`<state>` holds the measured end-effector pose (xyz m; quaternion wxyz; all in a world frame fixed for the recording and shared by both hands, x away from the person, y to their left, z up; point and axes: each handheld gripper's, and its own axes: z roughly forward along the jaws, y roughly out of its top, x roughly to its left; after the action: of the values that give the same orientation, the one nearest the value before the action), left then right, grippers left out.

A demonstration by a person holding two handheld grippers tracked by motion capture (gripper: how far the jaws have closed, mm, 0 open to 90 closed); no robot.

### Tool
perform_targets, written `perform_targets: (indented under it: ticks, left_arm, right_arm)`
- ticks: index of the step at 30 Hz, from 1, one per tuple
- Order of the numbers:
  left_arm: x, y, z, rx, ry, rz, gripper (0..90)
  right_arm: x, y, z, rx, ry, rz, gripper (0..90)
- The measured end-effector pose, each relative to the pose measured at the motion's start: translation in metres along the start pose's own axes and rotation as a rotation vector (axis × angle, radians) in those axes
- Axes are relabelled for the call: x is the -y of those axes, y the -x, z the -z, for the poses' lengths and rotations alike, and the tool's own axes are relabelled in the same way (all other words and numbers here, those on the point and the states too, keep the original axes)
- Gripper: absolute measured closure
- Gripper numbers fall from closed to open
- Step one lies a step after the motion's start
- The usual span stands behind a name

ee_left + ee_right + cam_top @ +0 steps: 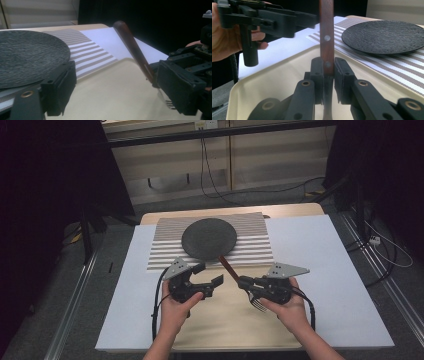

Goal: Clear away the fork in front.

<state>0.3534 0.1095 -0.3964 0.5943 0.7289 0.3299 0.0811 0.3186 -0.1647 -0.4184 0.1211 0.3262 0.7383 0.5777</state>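
A fork with a brown wooden handle (229,266) is clamped in my right gripper (245,282), handle slanting up towards the plate and tines (258,305) sticking out below the hand. In the right gripper view the pads (318,68) press on both sides of the handle (326,37). My left gripper (207,275) hovers just left of the fork over the tray, jaws open with nothing between them. A dark round plate (209,238) lies on a striped placemat (255,247) behind both grippers. The left gripper view shows the fork (131,47) and the right gripper (180,85) close by.
A cream tray (225,325) lies under both grippers at the table's front, on a white cover (320,270). The person's hands come in from the bottom edge. Beyond the table stand a pale cabinet (260,155) and loose cables (215,185) on the floor.
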Motion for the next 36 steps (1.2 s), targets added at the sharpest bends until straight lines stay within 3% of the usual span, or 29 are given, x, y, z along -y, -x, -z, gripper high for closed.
perform_targets:
  ticks: [4,5,6,7,8,9,10,11,12,13,14,19,20,23,30,31,32,36]
  left_arm:
    - [-0.001,0.007,-0.010,0.037,0.006,0.011,27.1]
    - [-0.001,0.007,-0.010,0.037,0.006,0.011,32.7]
    - [-0.001,0.009,-0.013,0.062,0.013,0.023,32.7]
    - [-0.002,0.011,-0.016,0.075,0.022,0.032,38.3]
    - [-0.003,0.014,-0.019,0.106,0.042,0.048,51.2]
    - [-0.003,0.014,-0.019,0.106,0.042,0.048,58.8]
    - [-0.004,0.015,-0.018,0.140,0.070,0.080,71.0]
    - [-0.004,0.015,-0.018,0.140,0.070,0.080,76.5]
    - [-0.006,0.015,-0.017,0.139,0.073,0.094,78.0]
    - [-0.006,0.015,-0.017,0.139,0.073,0.094,78.7]
    - [-0.008,0.014,-0.016,0.178,0.059,0.109,81.0]
    - [-0.014,0.013,-0.008,0.192,0.032,0.116,81.1]
    - [-0.016,0.010,-0.004,0.190,0.032,0.124,81.1]
    - [-0.018,0.006,0.002,0.189,0.027,0.126,81.1]
    - [-0.017,-0.010,0.021,0.179,-0.016,0.140,81.1]
    - [-0.017,-0.010,0.021,0.179,-0.016,0.140,81.1]
    - [-0.017,-0.014,0.025,0.177,-0.027,0.145,81.1]
    - [-0.016,-0.020,0.032,0.174,-0.048,0.150,81.1]
  right_arm:
    - [-0.001,0.000,-0.002,-0.007,0.004,-0.004,78.8]
    - [-0.001,0.000,-0.002,-0.007,0.004,-0.004,78.8]
    - [-0.001,-0.001,-0.002,-0.005,0.007,0.001,78.7]
    - [-0.002,-0.002,-0.003,-0.011,0.005,0.003,78.8]
    - [-0.003,-0.004,-0.004,-0.018,0.013,0.005,78.7]
    - [-0.003,-0.004,-0.004,-0.018,0.013,0.005,78.7]
    - [-0.004,-0.006,-0.004,-0.021,0.021,0.013,78.7]
    - [-0.004,-0.006,-0.004,-0.021,0.021,0.013,78.7]
    - [-0.005,-0.007,-0.004,-0.033,0.028,0.013,90.0]
    - [-0.005,-0.007,-0.004,-0.033,0.028,0.013,90.0]
    - [-0.006,-0.007,-0.003,-0.062,0.046,0.004,90.0]
    - [-0.006,-0.005,0.000,-0.046,0.044,0.021,86.8]
    - [-0.005,-0.004,0.004,-0.023,0.053,0.034,79.0]
    - [-0.004,-0.003,0.008,-0.013,0.051,0.031,75.6]
    - [0.002,0.006,0.019,0.066,0.048,0.041,52.0]
    - [0.002,0.006,0.019,0.066,0.048,0.041,52.0]
    - [0.004,0.007,0.022,0.087,0.048,0.049,44.2]
    - [0.005,0.009,0.025,0.108,0.045,0.051,36.1]
